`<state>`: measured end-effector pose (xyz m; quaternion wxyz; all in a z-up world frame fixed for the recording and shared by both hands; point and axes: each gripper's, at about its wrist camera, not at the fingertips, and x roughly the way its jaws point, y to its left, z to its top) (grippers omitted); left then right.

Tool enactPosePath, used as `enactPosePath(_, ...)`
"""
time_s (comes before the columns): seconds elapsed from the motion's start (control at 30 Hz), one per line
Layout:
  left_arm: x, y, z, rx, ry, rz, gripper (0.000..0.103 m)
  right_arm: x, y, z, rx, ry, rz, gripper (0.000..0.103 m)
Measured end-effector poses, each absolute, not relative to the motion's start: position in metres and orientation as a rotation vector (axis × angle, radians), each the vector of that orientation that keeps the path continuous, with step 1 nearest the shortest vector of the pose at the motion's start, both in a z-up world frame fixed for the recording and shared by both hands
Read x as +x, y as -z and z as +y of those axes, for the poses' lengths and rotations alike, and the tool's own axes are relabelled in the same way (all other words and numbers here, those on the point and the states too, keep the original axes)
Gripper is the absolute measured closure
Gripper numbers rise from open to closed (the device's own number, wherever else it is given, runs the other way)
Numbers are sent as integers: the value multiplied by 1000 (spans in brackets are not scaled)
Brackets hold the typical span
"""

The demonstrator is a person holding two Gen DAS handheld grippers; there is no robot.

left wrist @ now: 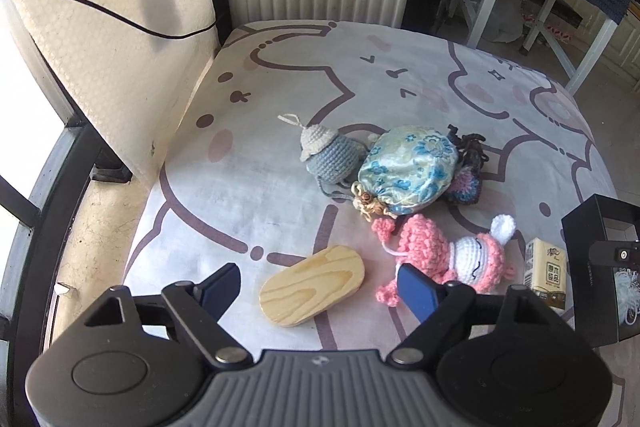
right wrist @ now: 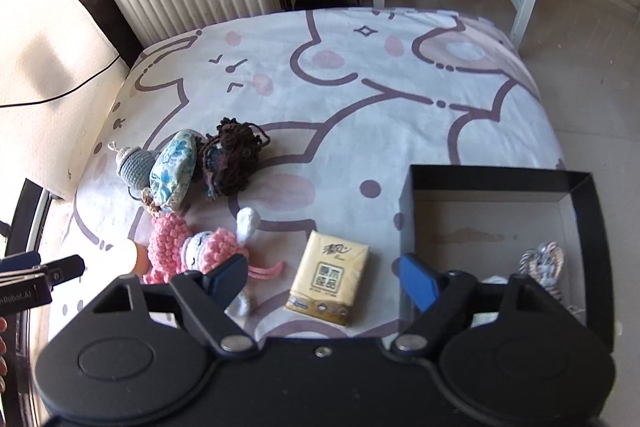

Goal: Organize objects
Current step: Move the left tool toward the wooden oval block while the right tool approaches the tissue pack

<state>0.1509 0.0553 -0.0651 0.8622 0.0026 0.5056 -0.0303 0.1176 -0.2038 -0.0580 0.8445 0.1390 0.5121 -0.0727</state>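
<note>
The left tool (left wrist: 318, 287) is wide open and holds nothing, with the wooden oval (left wrist: 313, 286) lying between its tips. The right tool (right wrist: 326, 277) is wide open too, above the tissue pack (right wrist: 330, 279), beside the black box (right wrist: 500, 179). Farther back on the bed (right wrist: 400, 131) lie a pink bunny (left wrist: 444, 255), a blue flowered pouch (left wrist: 408, 171) and a grey knitted doll (left wrist: 330, 155)

3 crochet toys (left wrist: 332, 157) (left wrist: 444, 251) (right wrist: 232, 155), 1 pouch (left wrist: 408, 169) (floral), 1 wood oval (left wrist: 312, 285), 1 tissue pk (right wrist: 330, 277), 1 box (right wrist: 496, 179).
</note>
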Motion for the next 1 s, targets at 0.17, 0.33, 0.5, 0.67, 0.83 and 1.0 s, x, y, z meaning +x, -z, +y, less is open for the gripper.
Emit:
enactPosePath(0.17,161,81,65,56,55,1094,31,130,77,-199,347,198,1141,38)
enactPosePath(0.33,176,98,67,149,115,1125,32,142,96,-201,388,261,1192,38)
enactPosePath(0.5,184,113,57,257,231,1144,32,154,113,-200,364,312,1233,41)
enactPosePath(0.67,188,128,52,345,262,1141,30,165,127,-199,350,325,1278,43)
enactPosePath(0.83,196,131,54,331,279,1108,25,171,140,-193,296,294,1312,43)
enactPosePath(1.0,198,133,51,287,332,1145,24,176,144,-185,237,291,1325,41)
